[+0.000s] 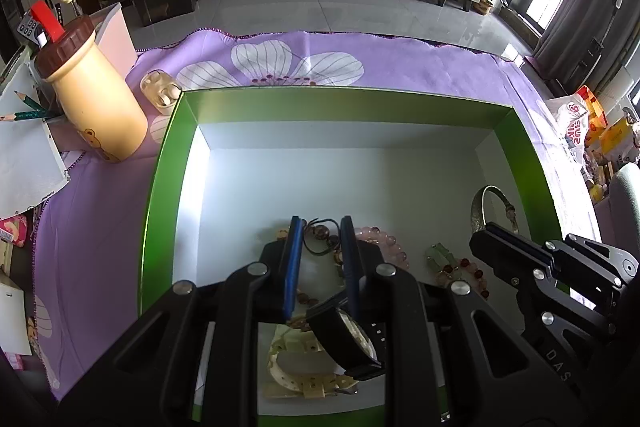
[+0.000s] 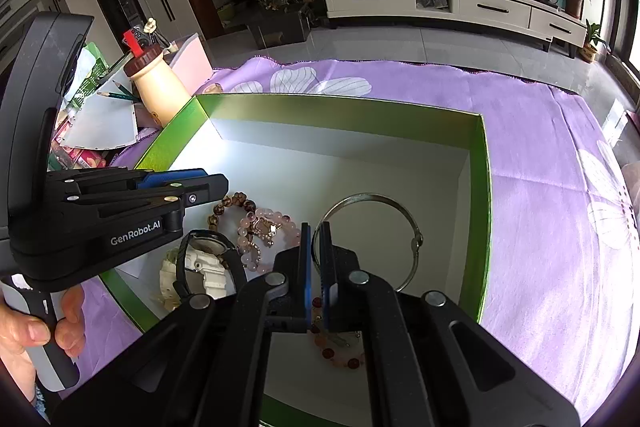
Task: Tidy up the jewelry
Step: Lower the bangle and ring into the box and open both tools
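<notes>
My right tongs (image 2: 319, 259) pinch the bangle (image 2: 404, 219) rim inside the box (image 2: 484, 187): stiff, thin, slippery metal. Left tongs (image 1: 322, 247) hang narrowly parted above the black watch (image 1: 348, 339).

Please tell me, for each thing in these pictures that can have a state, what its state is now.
Left gripper: open, above the watches, holding nothing.
Right gripper: nearly shut, whether it grips the bangle cannot be told.
Box: open, no lid.
Bangle: inside the box, its left edge between the right gripper's fingers.
Black watch: propped on the white watch.
Pink bracelet: lying flat.
Bottle: upright, cap on.
</notes>
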{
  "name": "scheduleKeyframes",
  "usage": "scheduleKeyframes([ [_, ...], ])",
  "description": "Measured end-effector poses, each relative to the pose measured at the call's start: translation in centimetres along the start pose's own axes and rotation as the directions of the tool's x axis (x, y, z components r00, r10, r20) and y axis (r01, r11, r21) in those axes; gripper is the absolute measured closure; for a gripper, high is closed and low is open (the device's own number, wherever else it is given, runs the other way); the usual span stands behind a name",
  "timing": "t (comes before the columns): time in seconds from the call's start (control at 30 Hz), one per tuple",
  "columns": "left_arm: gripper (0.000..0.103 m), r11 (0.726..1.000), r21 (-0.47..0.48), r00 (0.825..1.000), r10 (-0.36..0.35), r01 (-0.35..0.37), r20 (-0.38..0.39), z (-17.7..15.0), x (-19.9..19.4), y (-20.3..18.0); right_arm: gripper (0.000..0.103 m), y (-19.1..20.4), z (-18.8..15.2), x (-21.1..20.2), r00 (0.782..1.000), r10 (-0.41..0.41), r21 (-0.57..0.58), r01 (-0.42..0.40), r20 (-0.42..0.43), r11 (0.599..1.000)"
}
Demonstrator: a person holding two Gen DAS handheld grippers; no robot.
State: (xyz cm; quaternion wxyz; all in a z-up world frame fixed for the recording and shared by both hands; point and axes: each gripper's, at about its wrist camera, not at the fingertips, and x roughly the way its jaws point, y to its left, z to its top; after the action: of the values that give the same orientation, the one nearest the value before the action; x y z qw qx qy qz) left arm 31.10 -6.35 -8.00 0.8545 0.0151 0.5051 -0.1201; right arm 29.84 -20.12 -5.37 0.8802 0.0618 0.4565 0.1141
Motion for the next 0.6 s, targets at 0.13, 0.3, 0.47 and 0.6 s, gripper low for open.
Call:
scheduleKeyframes([
  [0.13,0.084,1.000,-0.001,1.000,0.001,-0.001,-0.002,-0.04,0.08,0.03,0.100,0.11,0.01,0.06,1.000,-0.001,0.000,0.001,-0.004,1.000],
  [0.3,0.084,1.000,0.001,1.000,0.005,-0.005,-0.013,-0.12,0.42,0.16,0.100,0.13,0.13,0.09,1.000,-0.004,0.001,0.004,-0.009,1.000],
  [0.47,0.084,1.000,0.004,1.000,0.008,-0.008,-0.020,-0.17,0.70,0.18,0.100,0.14,0.25,0.28,1.000,-0.007,0.002,0.007,-0.016,1.000],
  [0.6,0.084,1.000,0.003,1.000,0.011,-0.011,-0.022,-0.21,0.83,0.24,0.100,-0.02,0.21,0.47,1.000,-0.009,0.008,0.009,-0.023,1.000],
])
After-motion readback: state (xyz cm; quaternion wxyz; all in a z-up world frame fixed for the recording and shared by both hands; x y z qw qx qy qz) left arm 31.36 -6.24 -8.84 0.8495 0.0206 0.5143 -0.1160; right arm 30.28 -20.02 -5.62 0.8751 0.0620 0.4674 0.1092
